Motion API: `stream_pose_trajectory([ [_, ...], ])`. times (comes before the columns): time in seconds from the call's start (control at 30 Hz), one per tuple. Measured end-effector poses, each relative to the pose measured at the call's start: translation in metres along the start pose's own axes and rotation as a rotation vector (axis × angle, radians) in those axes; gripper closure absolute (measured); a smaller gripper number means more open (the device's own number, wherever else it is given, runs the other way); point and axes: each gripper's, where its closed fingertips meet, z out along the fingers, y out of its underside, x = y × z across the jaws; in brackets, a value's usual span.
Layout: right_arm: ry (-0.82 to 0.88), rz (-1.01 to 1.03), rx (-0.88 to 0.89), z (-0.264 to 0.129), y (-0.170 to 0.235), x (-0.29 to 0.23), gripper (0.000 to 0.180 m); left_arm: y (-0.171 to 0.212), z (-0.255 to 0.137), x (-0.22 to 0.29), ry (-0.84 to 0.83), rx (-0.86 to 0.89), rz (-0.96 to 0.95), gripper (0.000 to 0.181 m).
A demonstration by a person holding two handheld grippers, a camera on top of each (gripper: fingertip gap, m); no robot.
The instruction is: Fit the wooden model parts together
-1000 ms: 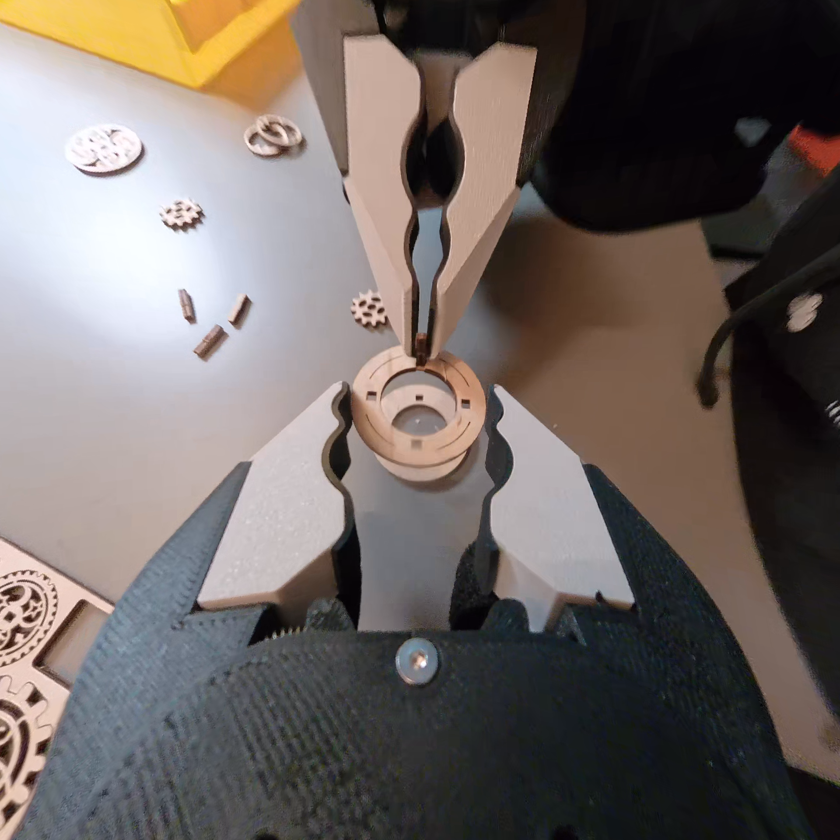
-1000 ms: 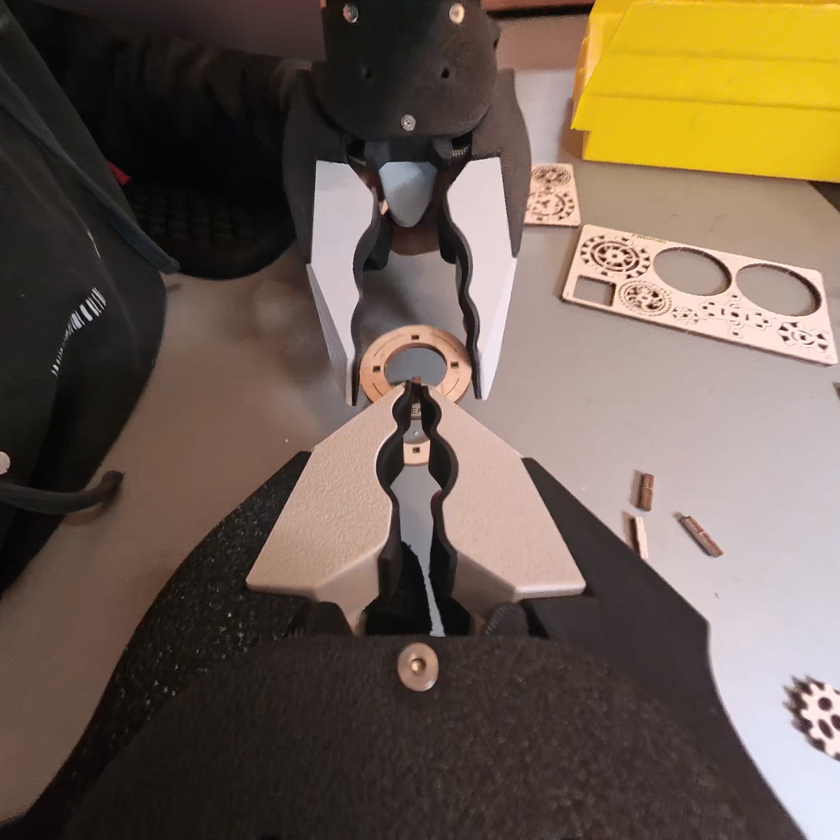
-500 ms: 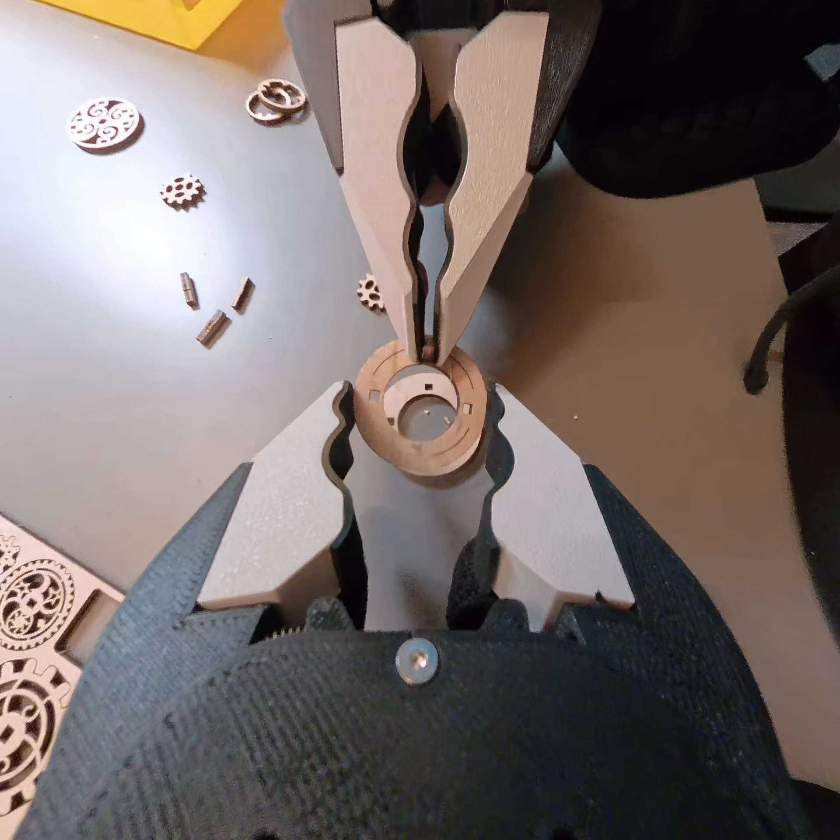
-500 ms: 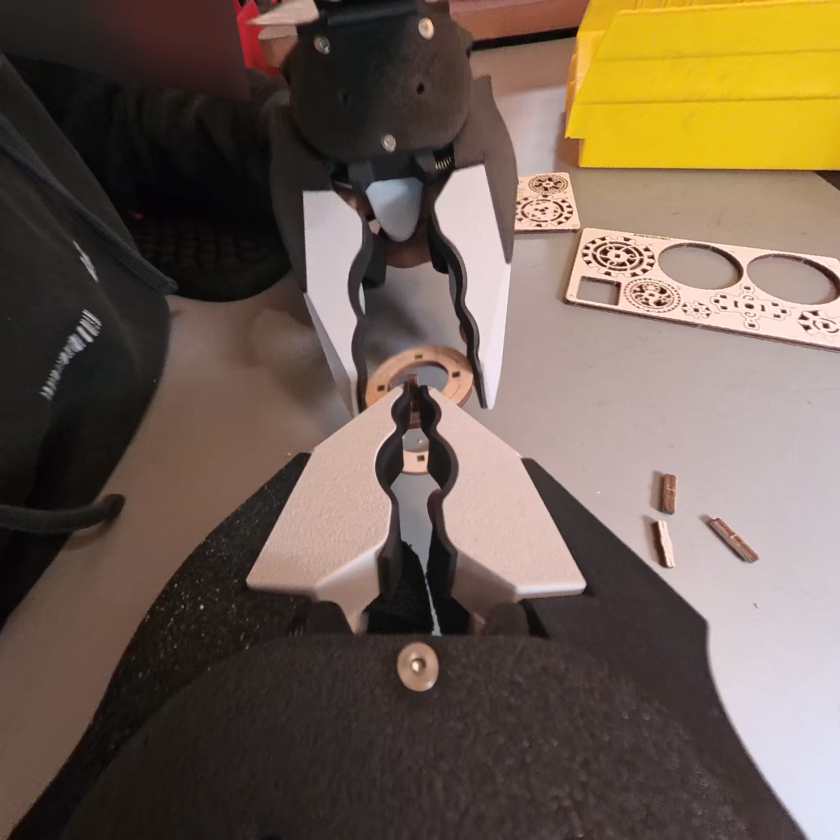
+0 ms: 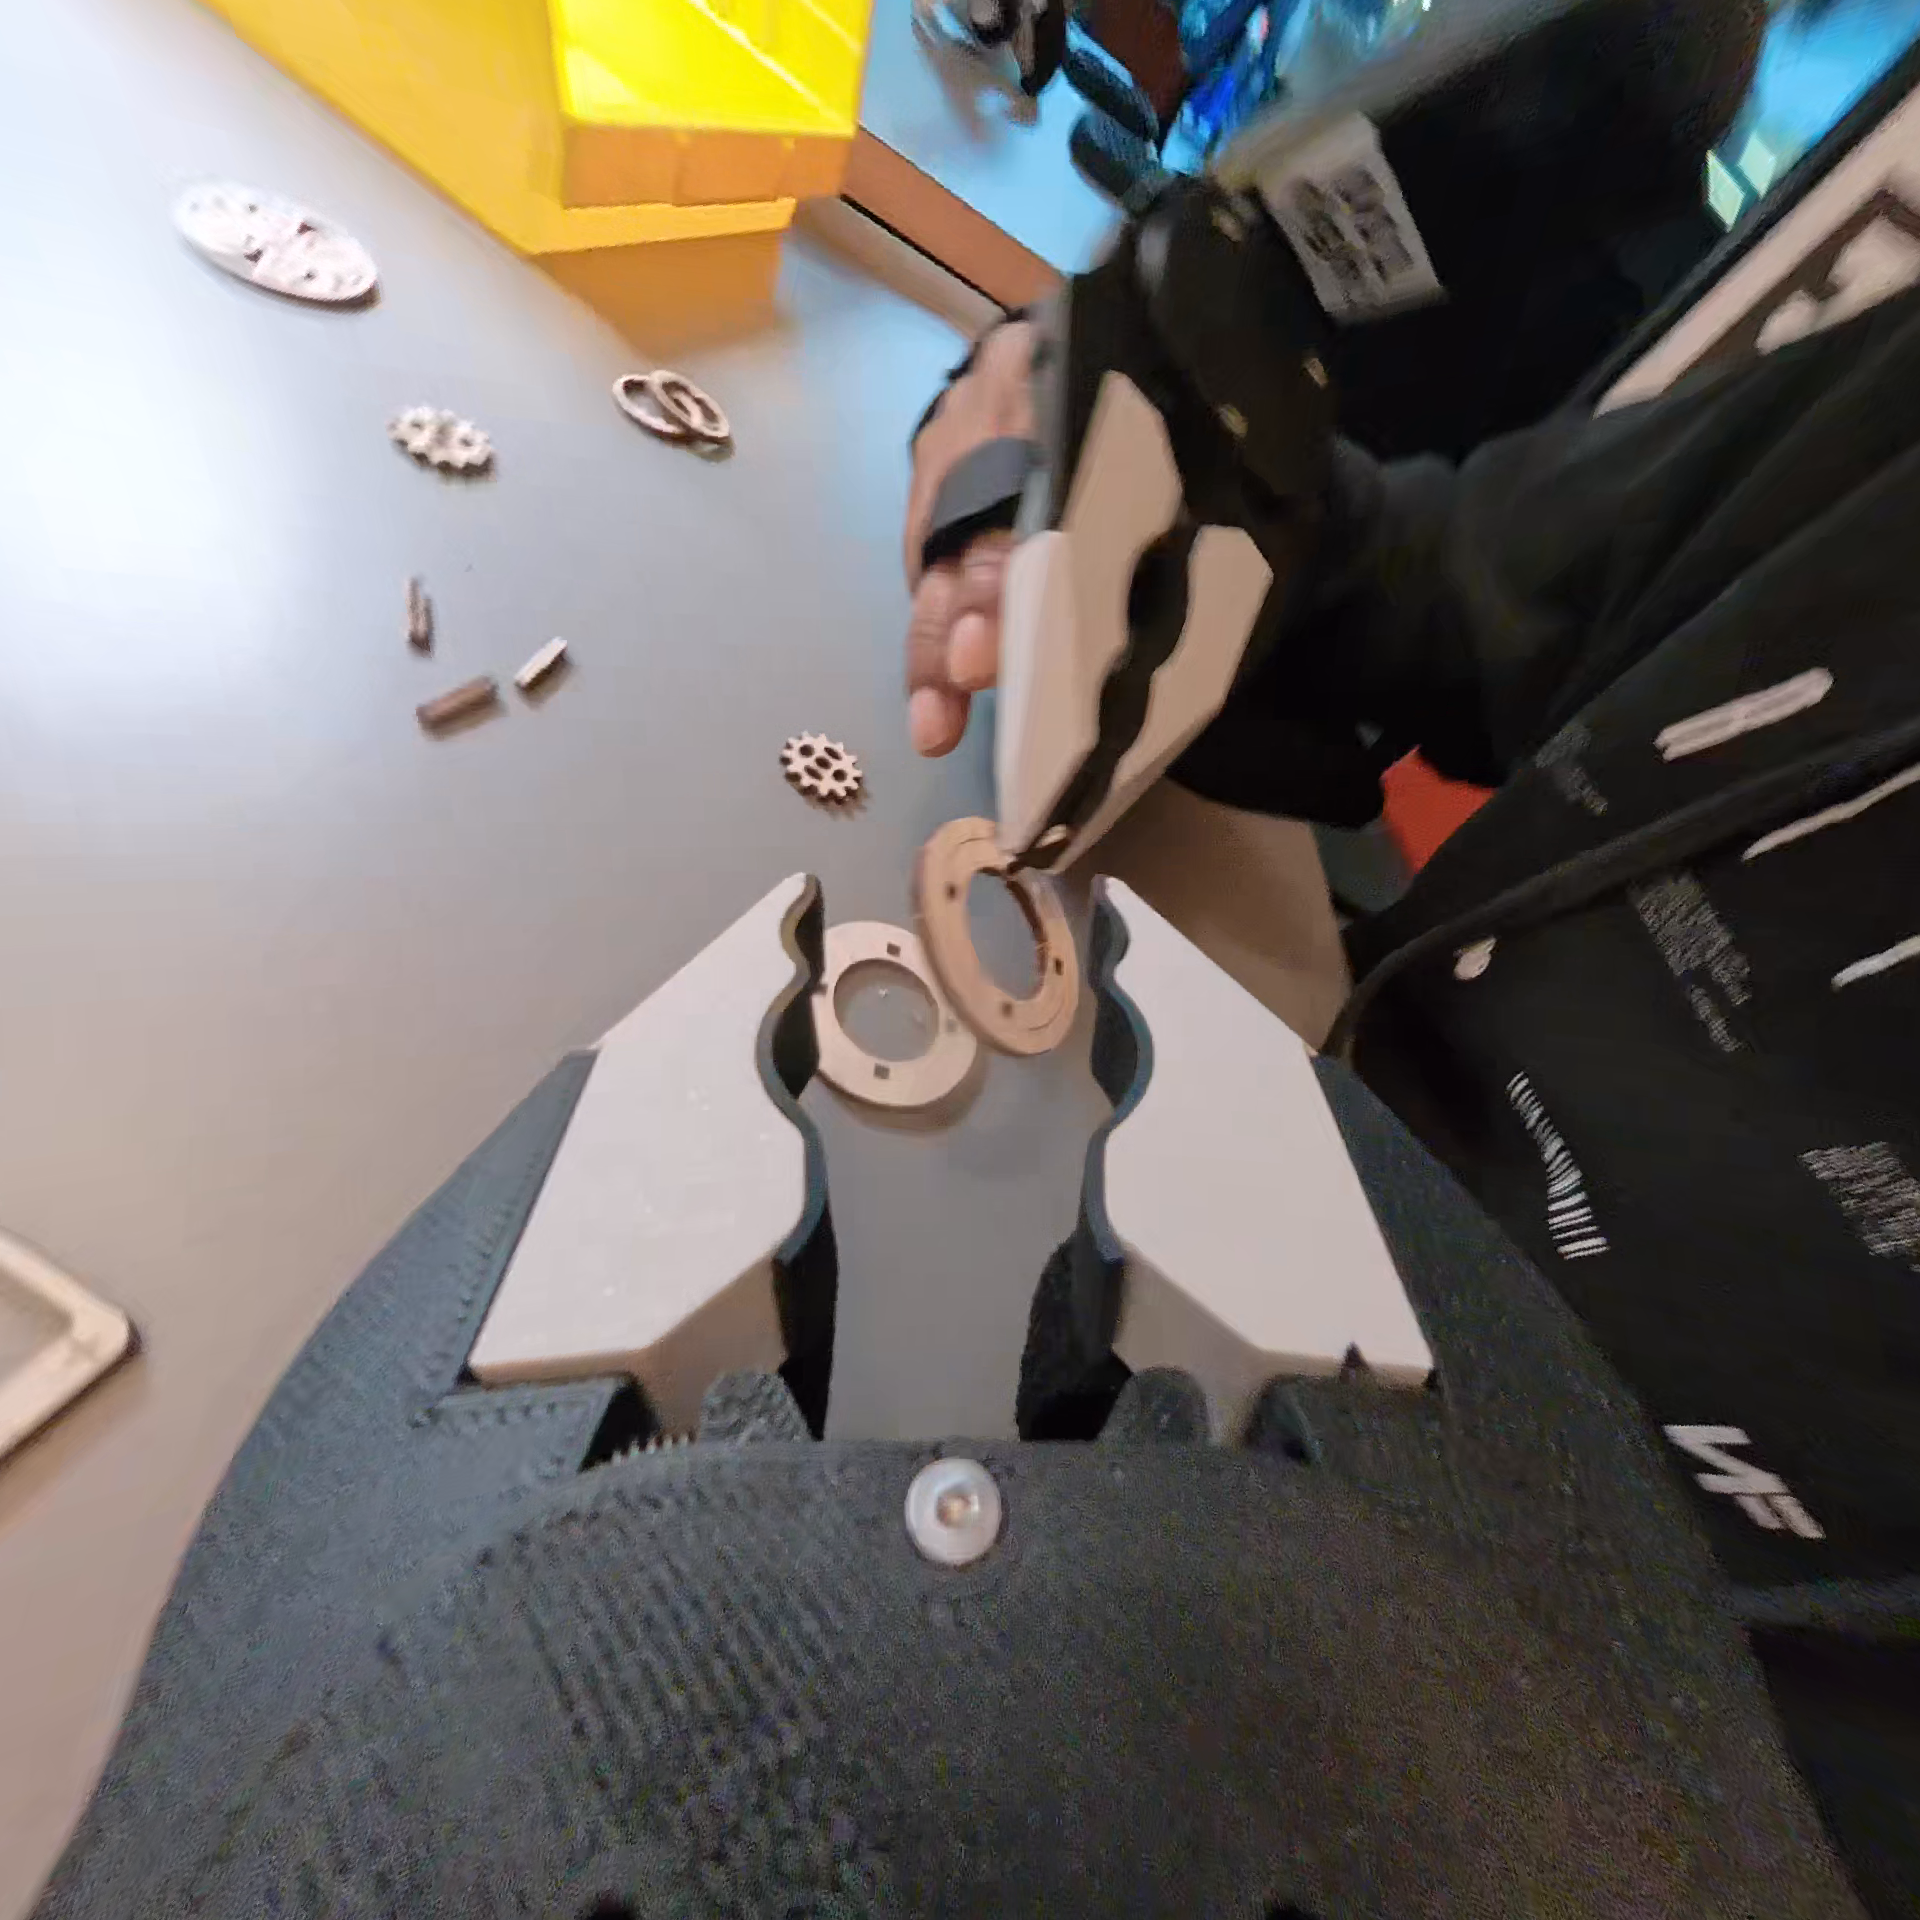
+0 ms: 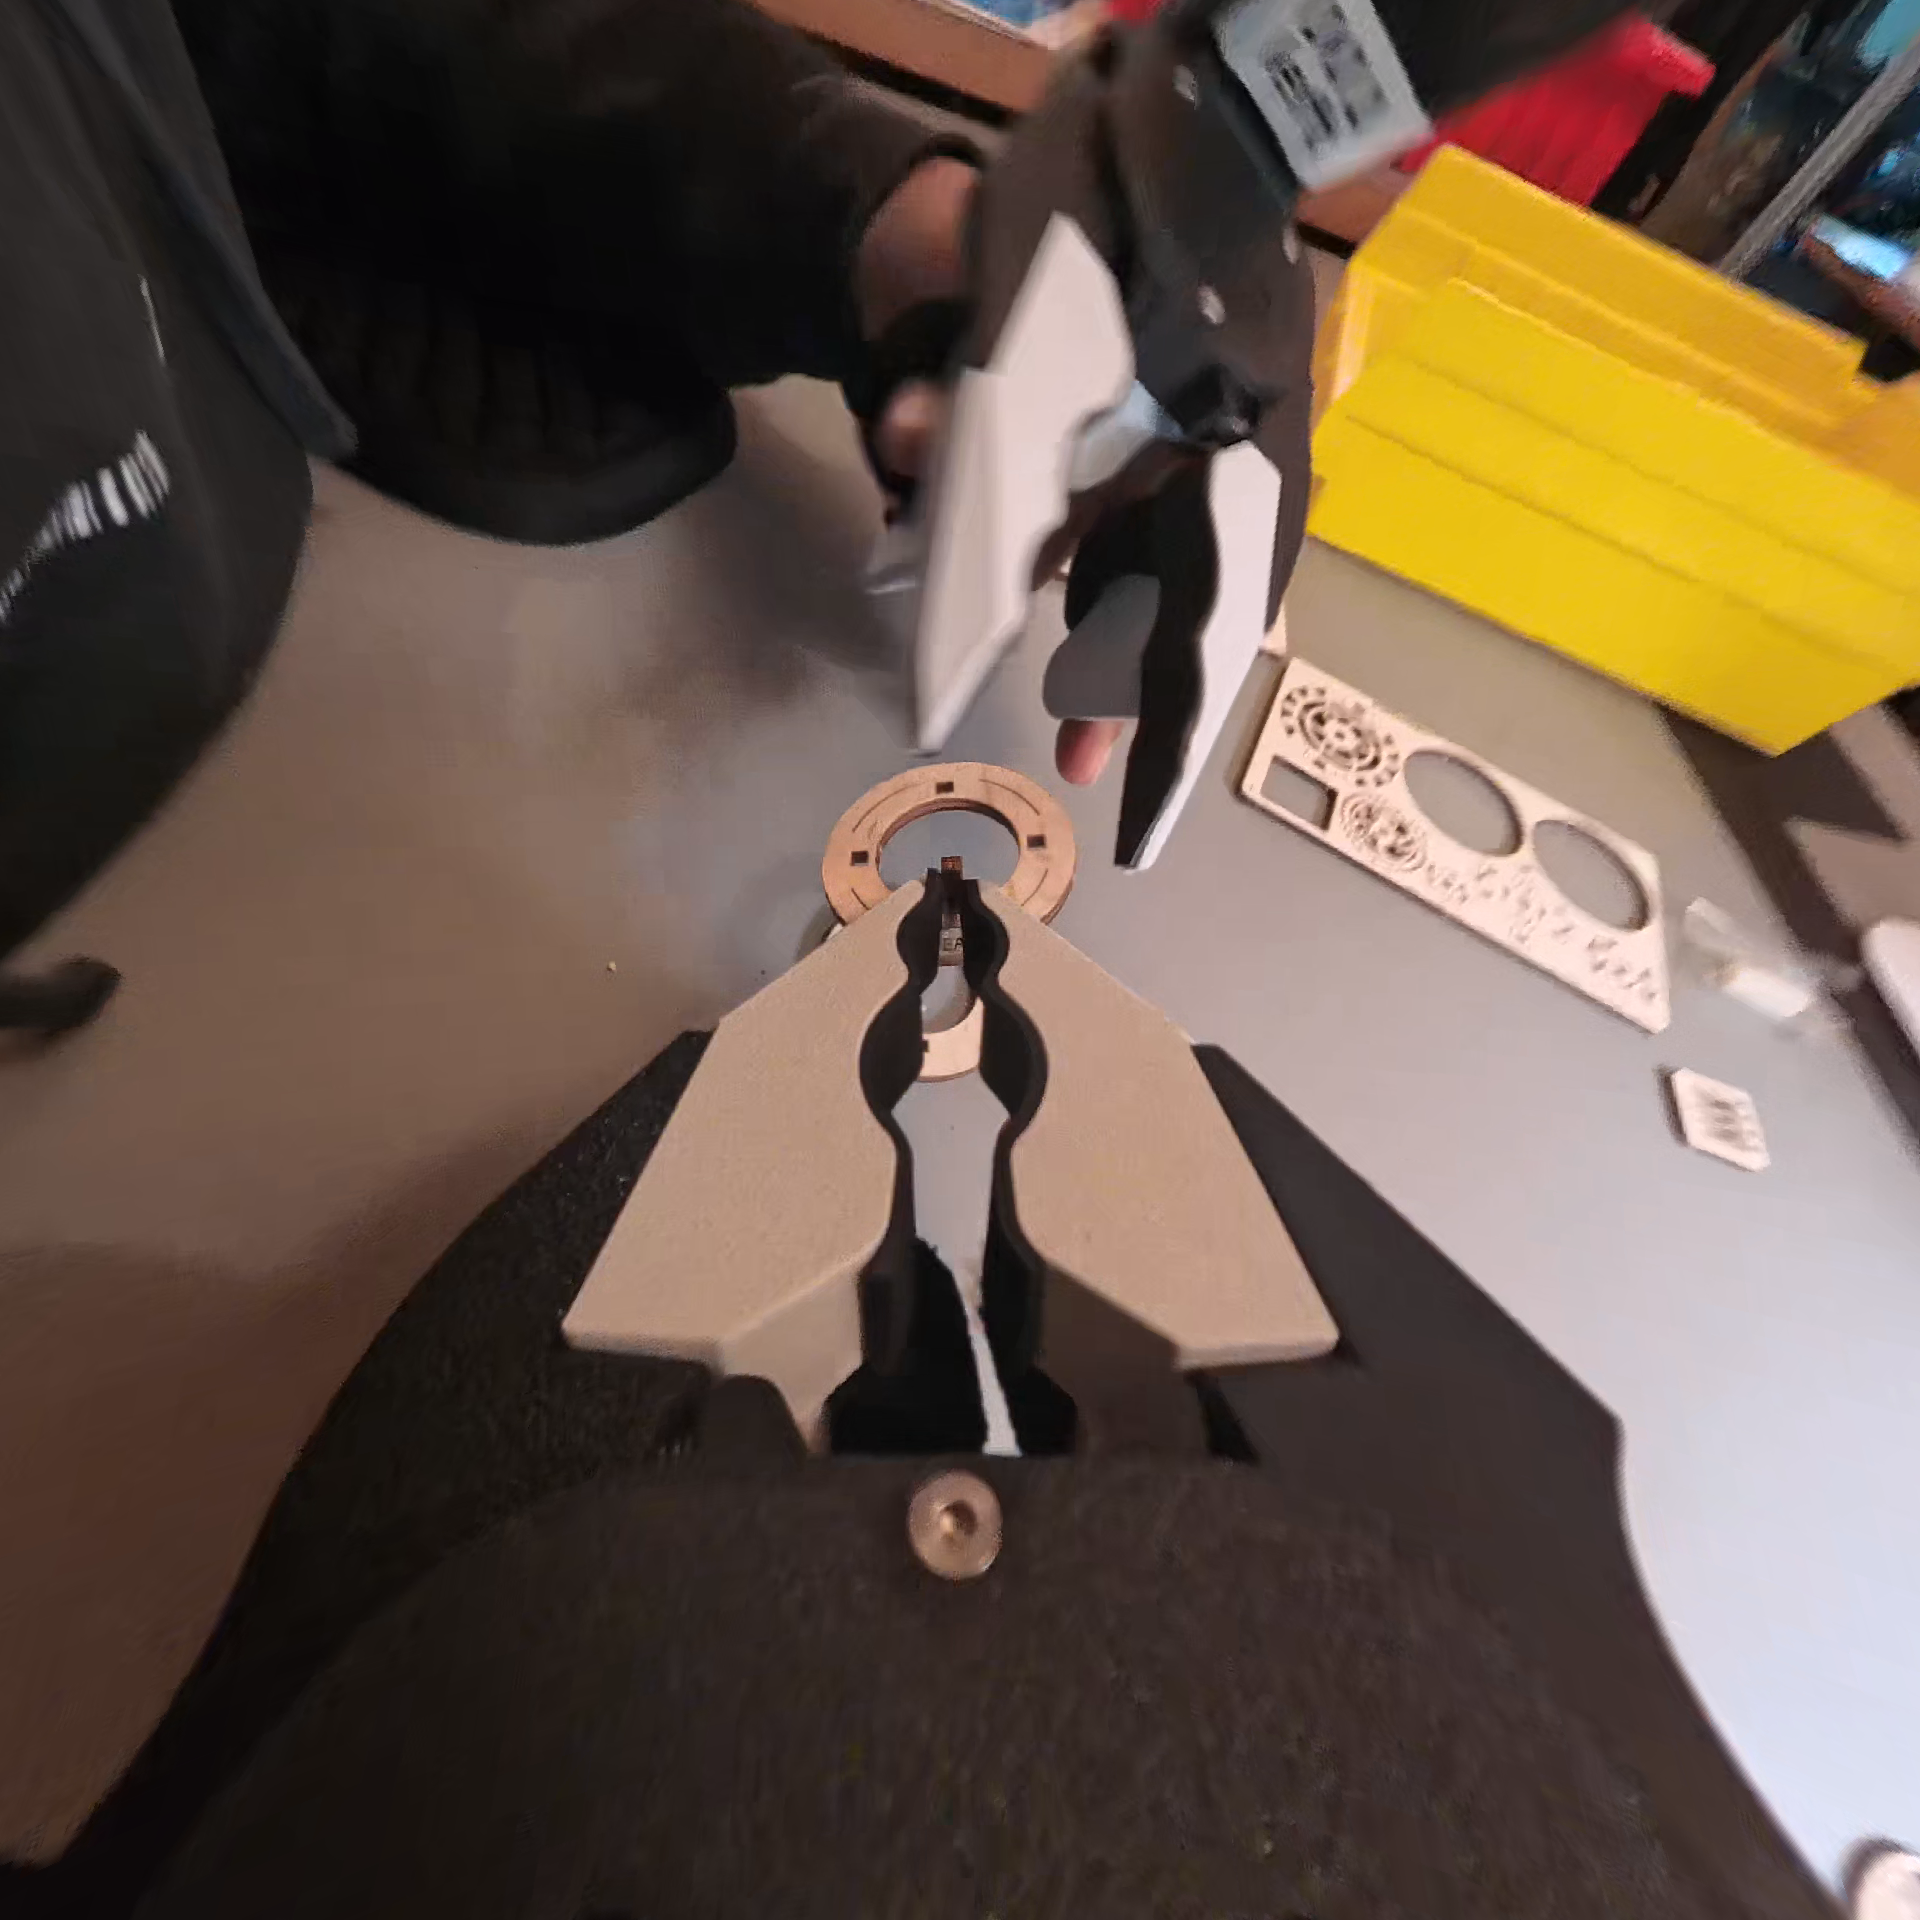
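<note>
Two flat wooden rings with small square slots. One ring point(image 5: 891, 1091) lies flat on the grey table point(image 5: 260, 935) between my left fingers. My right gripper point(image 5: 1039, 847) is shut on the far rim of the other ring point(image 5: 1029, 1023) and holds it tilted, lifted off the first. In the right wrist view my right gripper point(image 6: 951, 883) pinches that ring point(image 6: 862, 831), and the lower ring point(image 6: 951, 1049) shows through the finger gap. My left gripper point(image 5: 951, 888) is open and empty. In the right wrist view it point(image 6: 1029, 800) hangs raised and tilted beyond the ring.
A yellow bin point(image 5: 665, 125) stands at the back. A small gear point(image 5: 821, 767), short pegs point(image 5: 457, 701), another gear point(image 5: 442, 438), linked rings point(image 5: 672, 407) and a patterned disc point(image 5: 275, 244) lie on the left. A cut-out sheet point(image 6: 1455, 842) lies right. Dark clothing point(image 5: 1662, 1039) crowds the table edge. Both grippers' tips are close together, under 4 cm apart.
The two rings lay stacked between my left fingers. My right gripper has lifted the upper ring off and tilted it. My left gripper has drawn back and up, turning.
</note>
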Motion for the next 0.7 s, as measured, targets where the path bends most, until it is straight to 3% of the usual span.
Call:
stream_pose_trajectory([
  [0.13,0.062,-0.221,-0.011,-0.002,-0.015,-0.005,0.179,-0.001,0.000,0.010,0.127,0.041,-0.164,0.150],
  [0.2,0.106,-0.330,-0.043,-0.002,-0.018,-0.005,0.178,0.003,0.007,0.019,0.142,0.008,-0.122,0.178],
  [0.3,0.253,-0.452,-0.137,-0.006,-0.011,0.013,0.177,-0.012,0.007,0.004,-0.014,0.073,-0.080,0.180],
  [0.37,0.371,-0.368,-0.140,-0.012,-0.009,0.034,0.176,-0.026,0.001,-0.012,-0.141,0.159,-0.082,0.180],
  [0.5,0.473,-0.132,-0.136,-0.021,-0.007,0.059,0.156,-0.048,-0.012,-0.029,-0.346,0.299,-0.053,0.180],
  [0.7,0.619,0.167,0.002,-0.028,-0.029,0.080,0.166,-0.070,-0.016,-0.023,-0.559,0.375,0.118,0.181],
])
